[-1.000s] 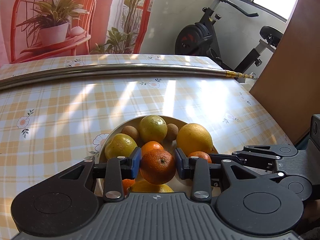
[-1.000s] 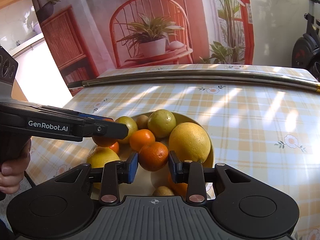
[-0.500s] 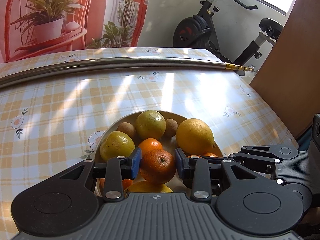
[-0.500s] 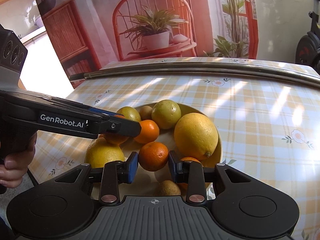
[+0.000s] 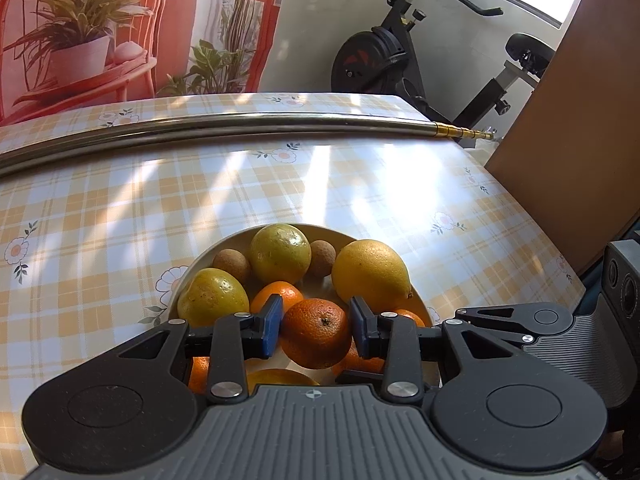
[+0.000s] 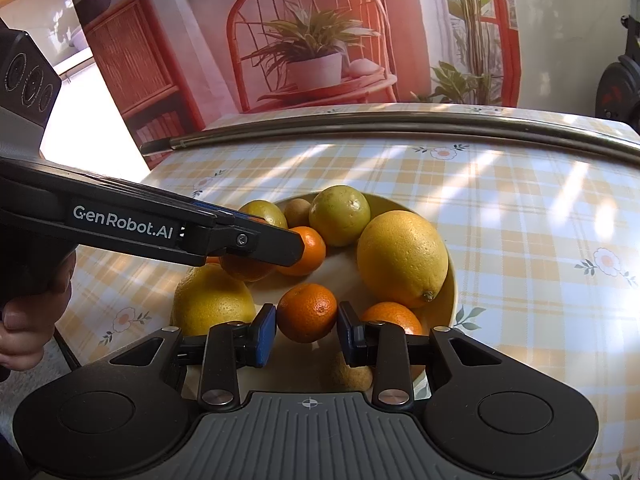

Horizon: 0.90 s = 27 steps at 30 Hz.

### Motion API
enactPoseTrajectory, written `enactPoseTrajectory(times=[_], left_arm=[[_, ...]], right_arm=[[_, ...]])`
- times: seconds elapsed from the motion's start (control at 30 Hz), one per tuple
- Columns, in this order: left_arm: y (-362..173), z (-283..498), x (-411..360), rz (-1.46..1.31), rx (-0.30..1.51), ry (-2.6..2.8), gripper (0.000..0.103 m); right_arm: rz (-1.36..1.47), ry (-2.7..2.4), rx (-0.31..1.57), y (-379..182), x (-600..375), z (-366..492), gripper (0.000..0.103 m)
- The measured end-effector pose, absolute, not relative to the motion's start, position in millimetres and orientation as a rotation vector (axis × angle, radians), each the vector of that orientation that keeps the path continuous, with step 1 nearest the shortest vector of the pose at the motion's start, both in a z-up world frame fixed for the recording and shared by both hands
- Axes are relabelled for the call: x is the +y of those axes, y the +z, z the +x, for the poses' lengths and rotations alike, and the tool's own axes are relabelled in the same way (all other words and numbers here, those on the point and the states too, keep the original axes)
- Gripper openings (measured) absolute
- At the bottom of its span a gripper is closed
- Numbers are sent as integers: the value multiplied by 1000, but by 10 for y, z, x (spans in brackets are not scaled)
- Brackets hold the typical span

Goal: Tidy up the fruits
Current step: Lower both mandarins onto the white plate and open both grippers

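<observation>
Two grippers, left (image 5: 316, 330) and right (image 6: 307, 330), each clamp an orange (image 5: 316, 338) (image 6: 307, 313) above the bowl (image 6: 450, 276).

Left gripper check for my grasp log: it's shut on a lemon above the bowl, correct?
Not a lemon. In the left wrist view the left gripper is shut on an orange tangerine above the bowl.

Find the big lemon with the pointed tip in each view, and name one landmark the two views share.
Left wrist view: the lemon lies at the right side of the bowl, just beyond the left tool's right finger.
Right wrist view: the lemon lies right of centre in the bowl, its tip towards the camera.
Shared landmark: the metal rod across the far table.
</observation>
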State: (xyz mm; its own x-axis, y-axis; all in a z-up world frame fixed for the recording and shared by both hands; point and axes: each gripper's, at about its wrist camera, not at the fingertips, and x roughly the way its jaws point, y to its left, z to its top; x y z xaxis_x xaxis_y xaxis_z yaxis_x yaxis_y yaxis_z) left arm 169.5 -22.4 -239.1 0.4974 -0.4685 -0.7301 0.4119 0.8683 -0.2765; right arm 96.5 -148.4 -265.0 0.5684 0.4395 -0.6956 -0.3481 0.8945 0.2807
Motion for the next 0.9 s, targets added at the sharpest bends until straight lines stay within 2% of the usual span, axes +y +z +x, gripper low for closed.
enactPoseTrajectory(times=[0.63,0.9], left_arm=[[-2397,1710,-189,-84,922,-524,38],[-2118,1618,-15,-89,836,-442,41]], right_arm=[[118,464,851,-2656,-1471,956,33],[95,447,807,-2533,-1506,926,33]])
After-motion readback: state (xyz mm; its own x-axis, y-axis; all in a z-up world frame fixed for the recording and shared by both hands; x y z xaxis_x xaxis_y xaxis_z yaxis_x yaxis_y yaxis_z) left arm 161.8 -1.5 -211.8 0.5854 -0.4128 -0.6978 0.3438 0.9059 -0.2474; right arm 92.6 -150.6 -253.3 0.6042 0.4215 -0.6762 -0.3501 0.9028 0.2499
